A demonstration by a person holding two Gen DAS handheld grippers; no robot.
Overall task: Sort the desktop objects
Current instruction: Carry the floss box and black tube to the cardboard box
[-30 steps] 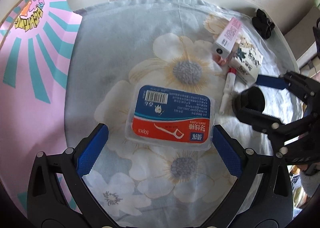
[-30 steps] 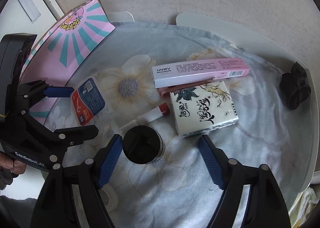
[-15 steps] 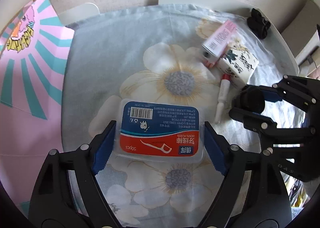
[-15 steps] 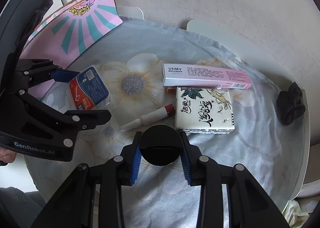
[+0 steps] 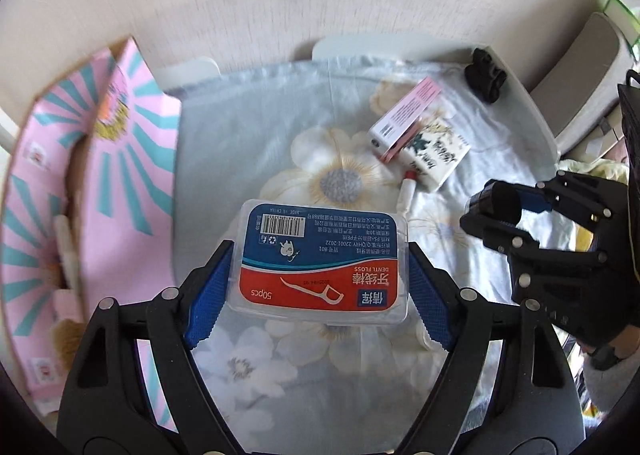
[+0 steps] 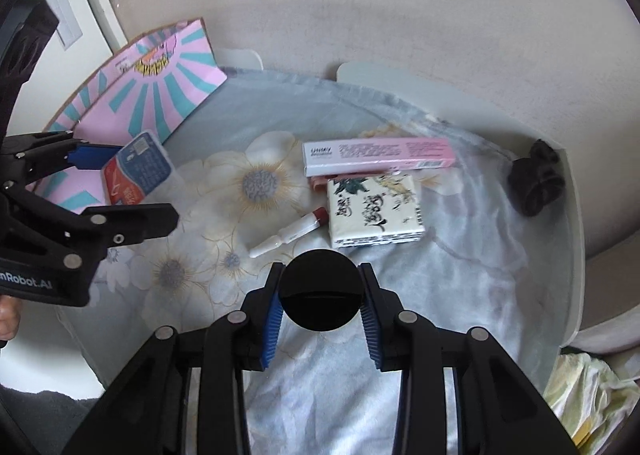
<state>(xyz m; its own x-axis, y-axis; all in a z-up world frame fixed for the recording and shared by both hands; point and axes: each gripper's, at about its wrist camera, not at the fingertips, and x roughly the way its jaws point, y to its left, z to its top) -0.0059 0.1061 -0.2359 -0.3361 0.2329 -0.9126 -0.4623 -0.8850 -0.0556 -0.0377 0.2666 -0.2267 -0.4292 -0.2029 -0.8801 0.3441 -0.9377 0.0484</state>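
Left claw [image 5: 318,287] clamped on the clear floss box [image 5: 320,261], blue pads pressed to its two short sides, box lifted clear of the floral cloth [image 5: 256,143]; jaws have just closed in on it; label reads upside down in the left wrist view; right claw [image 6: 319,297] clamped on a black round jar [image 6: 319,289], pads tight on either side, jar off the cloth, jaws likewise just closed on it; in the left wrist view this claw sits to the right with the jar's dark top showing; remaining on the cloth, far right: long pink box [image 6: 380,155], white tissue pack [image 6: 374,211] touching its near side, small red-capped tube [image 6: 288,233] just left of the pack; black clump [image 6: 534,185] at the far right edge of the tabletop [image 6: 480,111]; pink and teal striped carton [image 5: 112,175] open at the left.
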